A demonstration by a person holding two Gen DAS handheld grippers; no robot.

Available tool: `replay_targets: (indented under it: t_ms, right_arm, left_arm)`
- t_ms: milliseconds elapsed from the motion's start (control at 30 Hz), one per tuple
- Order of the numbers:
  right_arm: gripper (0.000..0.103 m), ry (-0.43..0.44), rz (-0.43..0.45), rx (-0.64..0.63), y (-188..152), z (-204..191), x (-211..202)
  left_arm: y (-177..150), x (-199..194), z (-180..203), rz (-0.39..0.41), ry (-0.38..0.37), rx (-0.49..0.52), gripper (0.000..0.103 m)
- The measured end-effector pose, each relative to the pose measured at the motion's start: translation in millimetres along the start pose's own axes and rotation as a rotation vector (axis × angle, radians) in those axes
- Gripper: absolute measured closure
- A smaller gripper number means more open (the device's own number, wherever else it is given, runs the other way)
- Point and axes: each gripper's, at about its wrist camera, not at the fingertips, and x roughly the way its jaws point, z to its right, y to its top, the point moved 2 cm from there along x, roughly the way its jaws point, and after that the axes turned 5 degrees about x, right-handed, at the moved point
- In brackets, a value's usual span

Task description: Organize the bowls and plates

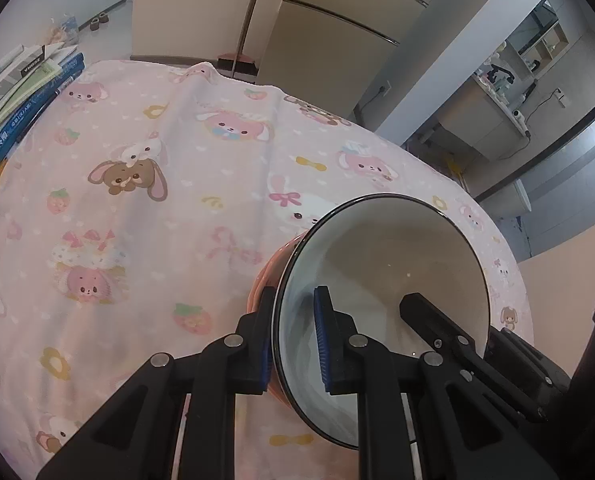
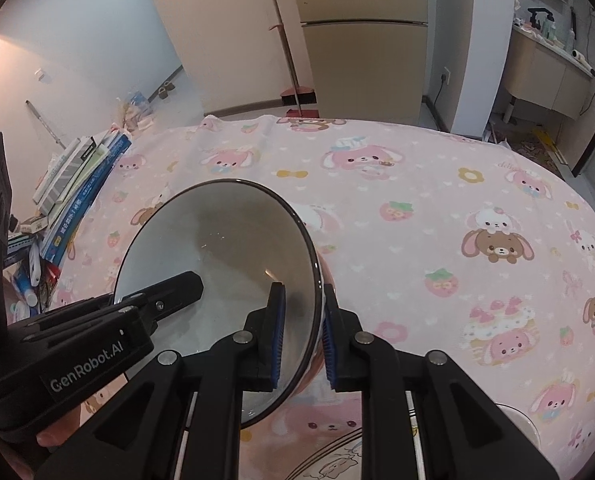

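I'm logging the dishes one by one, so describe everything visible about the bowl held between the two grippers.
The bowl is round and glossy, apparently ceramic, with a white, empty inside, a thin dark rim and a pinkish-orange outside. It is held above the pink cartoon-print cloth with its opening toward the cameras. The left gripper is clamped on one side of its wall, one blue pad inside and one outside; the right gripper pinches the opposite side the same way. Nothing else is seen touching it.

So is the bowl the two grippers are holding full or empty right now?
Empty. The bowl shows a bare whitish inside in both wrist views, with only gripper fingers inside the rim. It is held tipped above the pink cloth.
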Motion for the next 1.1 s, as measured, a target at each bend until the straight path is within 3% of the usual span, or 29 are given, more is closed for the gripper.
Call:
replay_targets:
  t_ms: [400,1100]
  right_arm:
    - [0.086,-0.118,0.068,-0.093,-2.8,-11.6,-3.7]
    - [0.087,-0.116,0.046,-0.054,-2.6,-2.9,1.9]
  left_arm:
    - [-0.5,0.6,6.9,0.012,0.024,0.03,0.085]
    - [0.4,6.0,8.5,0.032,0.031,0.088,0.085]
